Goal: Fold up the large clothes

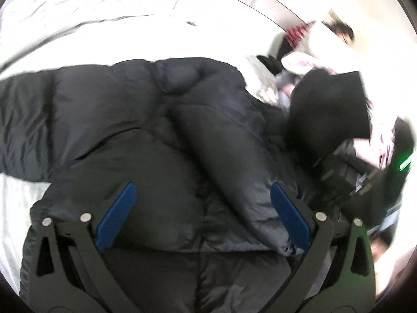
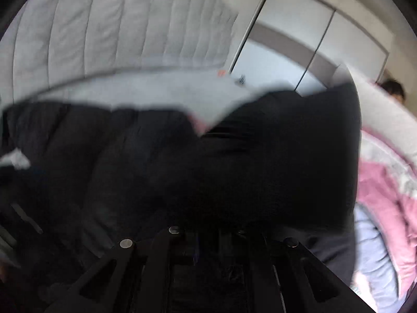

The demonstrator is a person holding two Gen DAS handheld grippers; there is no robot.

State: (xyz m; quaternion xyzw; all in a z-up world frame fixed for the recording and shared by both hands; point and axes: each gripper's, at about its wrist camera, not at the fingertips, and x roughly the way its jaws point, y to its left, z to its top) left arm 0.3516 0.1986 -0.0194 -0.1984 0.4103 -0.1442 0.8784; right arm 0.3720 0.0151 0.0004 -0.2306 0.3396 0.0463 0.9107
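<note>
A black puffer jacket (image 1: 156, 130) lies spread across a white bed, its sleeve folded over the body. My left gripper (image 1: 203, 190) hovers just above the jacket's lower part, open, its blue pads (image 1: 117, 216) wide apart with nothing between them. At the right of the left wrist view, my right gripper (image 1: 338, 164) carries a raised flap of the jacket (image 1: 331, 104). In the blurred right wrist view the right gripper (image 2: 208, 227) has its fingers drawn together on that black flap (image 2: 286, 143), which hides the fingertips. The rest of the jacket (image 2: 104, 156) lies to the left.
The white bed sheet (image 1: 15, 208) shows around the jacket. A grey padded headboard (image 2: 104, 26) and wardrobe doors (image 2: 299, 39) stand behind. A pink and white garment (image 2: 385, 195) lies at the right edge, with a person (image 2: 393, 88) beyond it.
</note>
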